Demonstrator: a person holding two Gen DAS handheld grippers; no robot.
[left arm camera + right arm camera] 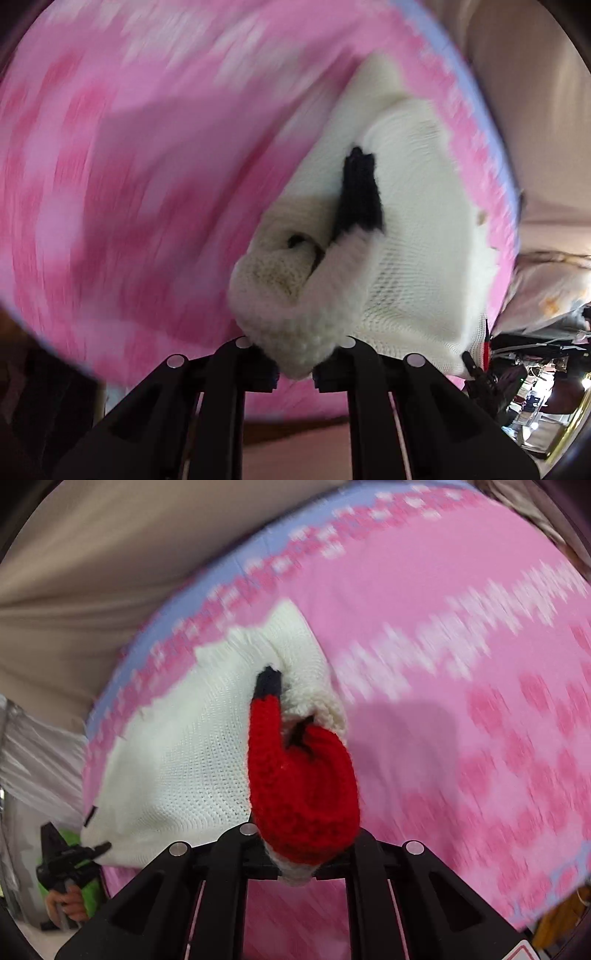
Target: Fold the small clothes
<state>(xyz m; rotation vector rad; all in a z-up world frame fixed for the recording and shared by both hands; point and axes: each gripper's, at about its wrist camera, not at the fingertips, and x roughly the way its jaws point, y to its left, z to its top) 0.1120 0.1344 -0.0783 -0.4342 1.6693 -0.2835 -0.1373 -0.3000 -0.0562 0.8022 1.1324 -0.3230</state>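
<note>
A small white knitted garment (pixel 410 266) with a black patch (pixel 360 195) hangs lifted over a pink patterned mat (pixel 129 166). My left gripper (pixel 295 369) is shut on its thick white cuff (pixel 280 321). In the right wrist view the same white garment (pixel 177 753) has a red knitted cuff (pixel 306 794) with a black tip (pixel 269 681). My right gripper (pixel 297 864) is shut on that red cuff. The garment stretches between the two grippers. The left gripper also shows at the right wrist view's lower left (pixel 70 860).
The pink mat (pixel 461 701) has a pale blue border (pixel 221 568) and lies on beige bedding (pixel 92 554). Cluttered room items show at the left wrist view's lower right (pixel 535 387). Both views are motion-blurred.
</note>
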